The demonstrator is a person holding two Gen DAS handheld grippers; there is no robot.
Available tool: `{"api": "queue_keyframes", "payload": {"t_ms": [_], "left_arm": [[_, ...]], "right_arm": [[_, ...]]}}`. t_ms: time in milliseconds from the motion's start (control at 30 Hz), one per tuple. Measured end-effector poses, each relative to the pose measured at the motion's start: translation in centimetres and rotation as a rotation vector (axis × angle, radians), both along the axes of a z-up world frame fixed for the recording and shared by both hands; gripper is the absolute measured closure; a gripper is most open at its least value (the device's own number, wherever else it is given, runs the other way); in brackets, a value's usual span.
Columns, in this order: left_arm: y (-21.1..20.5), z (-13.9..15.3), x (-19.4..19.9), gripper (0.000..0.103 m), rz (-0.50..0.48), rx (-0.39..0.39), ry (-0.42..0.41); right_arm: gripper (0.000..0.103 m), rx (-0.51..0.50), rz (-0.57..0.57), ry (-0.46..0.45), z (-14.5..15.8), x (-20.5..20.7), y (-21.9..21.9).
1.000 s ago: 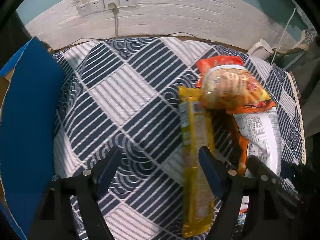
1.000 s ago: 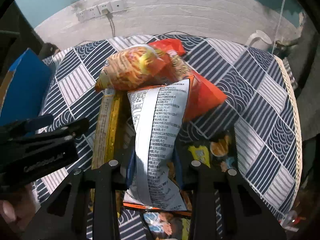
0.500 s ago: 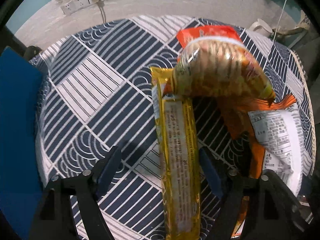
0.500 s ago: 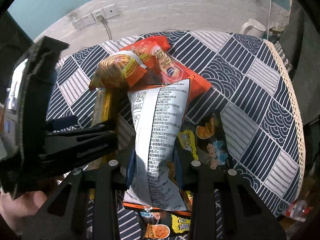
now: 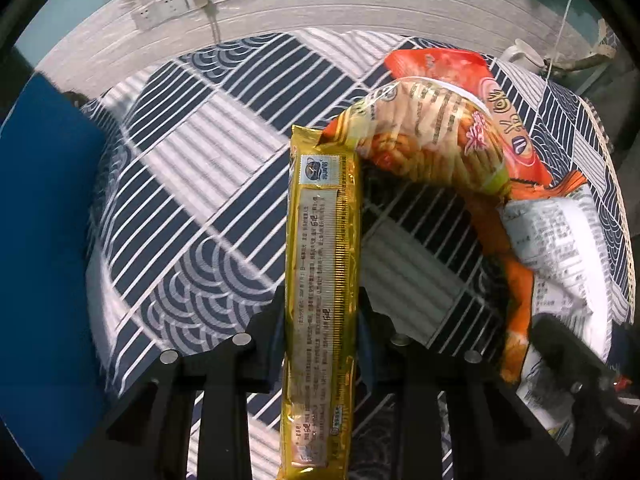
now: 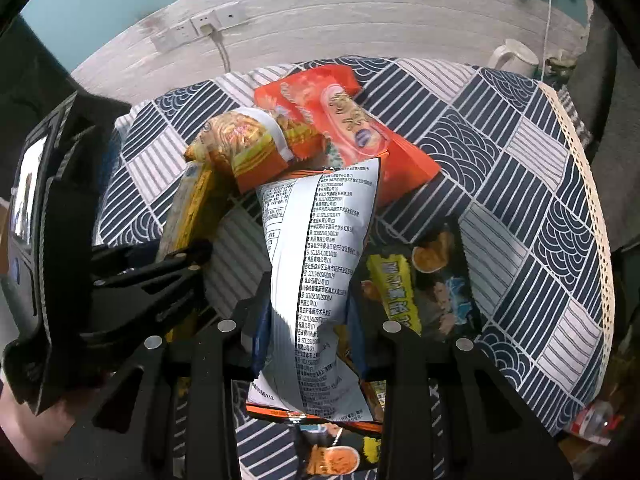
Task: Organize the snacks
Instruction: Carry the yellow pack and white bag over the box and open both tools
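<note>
My left gripper (image 5: 322, 320) is shut on a long yellow biscuit pack (image 5: 320, 264) and holds it above the patterned tablecloth (image 5: 192, 184). The pack's far end touches a yellow-orange noodle snack bag (image 5: 432, 136) that lies on a red snack bag (image 5: 440, 64). My right gripper (image 6: 308, 320) is shut on a white-backed orange snack bag (image 6: 316, 264) and holds it upright. The left gripper with the yellow pack (image 6: 188, 208) shows at the left of the right wrist view. The noodle bag (image 6: 244, 144) and red bag (image 6: 344, 120) lie behind.
A blue box (image 5: 44, 240) stands at the table's left. A dark snack bag with a yellow label (image 6: 424, 280) lies under the right gripper. A white kettle (image 6: 512, 56) and a wall socket strip (image 6: 200, 28) are at the back. The table's lace edge (image 6: 588, 184) runs on the right.
My left gripper has shut on the yellow biscuit pack, which was between its open fingers before, and raised it. My right gripper keeps its hold on the white-backed bag.
</note>
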State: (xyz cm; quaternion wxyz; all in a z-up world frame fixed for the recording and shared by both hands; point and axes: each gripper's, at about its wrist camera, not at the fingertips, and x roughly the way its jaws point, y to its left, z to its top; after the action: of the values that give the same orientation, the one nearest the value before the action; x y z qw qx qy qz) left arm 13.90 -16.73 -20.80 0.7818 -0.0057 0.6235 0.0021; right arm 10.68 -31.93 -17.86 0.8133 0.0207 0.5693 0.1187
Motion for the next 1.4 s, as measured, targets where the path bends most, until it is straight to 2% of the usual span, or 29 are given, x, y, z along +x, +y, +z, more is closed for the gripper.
{"api": "queue_keyframes", "payload": {"t_ms": [200, 567, 1400], "left_arm": [[2.0, 1.1, -2.0, 0.074, 0.013, 0.0, -0.02], [4.6, 5.8, -6.2, 0.074, 0.016, -0.032, -0.096], [7.9, 15.9, -8.8, 0.074, -0.007, -0.001, -0.315]], "right_arm": [[0.072, 0.014, 0.011, -0.01, 1.1, -0.9, 0.8], [0.072, -0.007, 0.027, -0.044, 3.4, -3.5, 2.2], [0.072, 0.031, 0.052, -0.215, 12.0, -5.0, 6.0]]}}
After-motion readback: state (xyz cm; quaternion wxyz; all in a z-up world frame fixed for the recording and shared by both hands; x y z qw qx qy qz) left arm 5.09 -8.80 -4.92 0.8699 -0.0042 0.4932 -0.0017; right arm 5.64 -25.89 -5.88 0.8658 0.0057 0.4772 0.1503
